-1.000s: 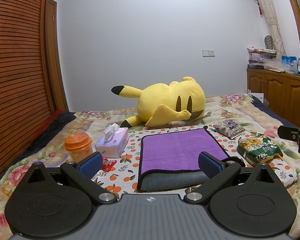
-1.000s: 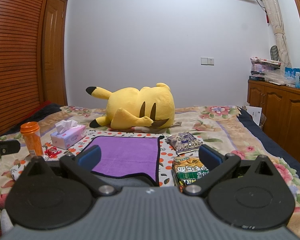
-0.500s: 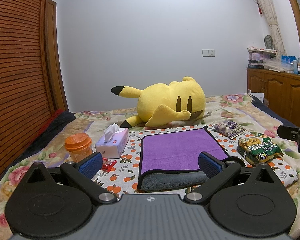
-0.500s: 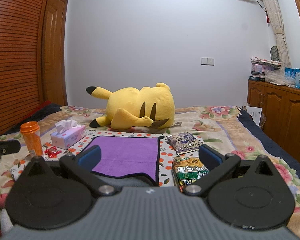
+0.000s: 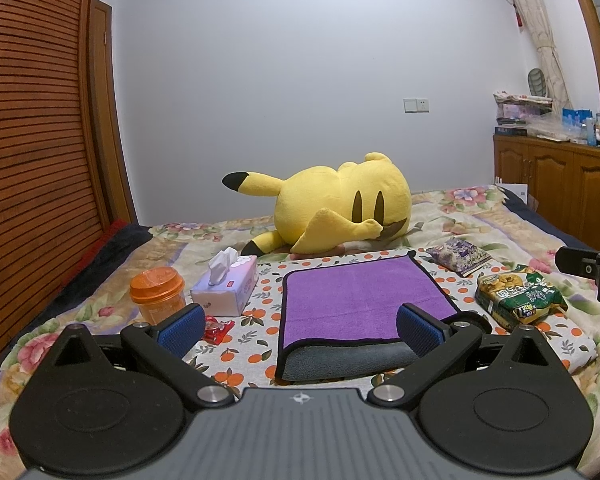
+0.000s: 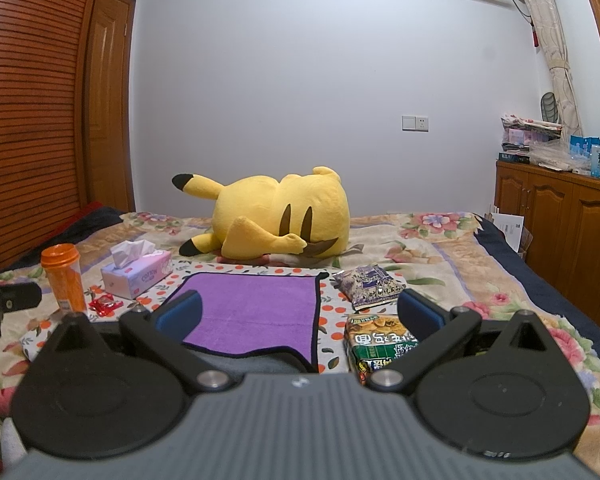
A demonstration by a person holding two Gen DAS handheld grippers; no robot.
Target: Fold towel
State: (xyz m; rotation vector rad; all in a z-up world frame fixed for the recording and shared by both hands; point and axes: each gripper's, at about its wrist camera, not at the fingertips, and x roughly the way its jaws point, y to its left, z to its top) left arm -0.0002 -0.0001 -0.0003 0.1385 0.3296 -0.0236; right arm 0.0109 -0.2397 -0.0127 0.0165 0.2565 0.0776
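A purple towel with a black hem lies flat on an orange-dotted cloth on the bed; its near edge is folded over and shows a grey underside. It also shows in the right wrist view. My left gripper is open and empty, hovering just before the towel's near edge. My right gripper is open and empty, near the towel's near right corner. Neither gripper touches the towel.
A yellow plush toy lies behind the towel. A tissue box, an orange-lidded jar and a red wrapper sit to the left. A green snack bag and a purple packet sit to the right. Wooden cabinets stand at the far right.
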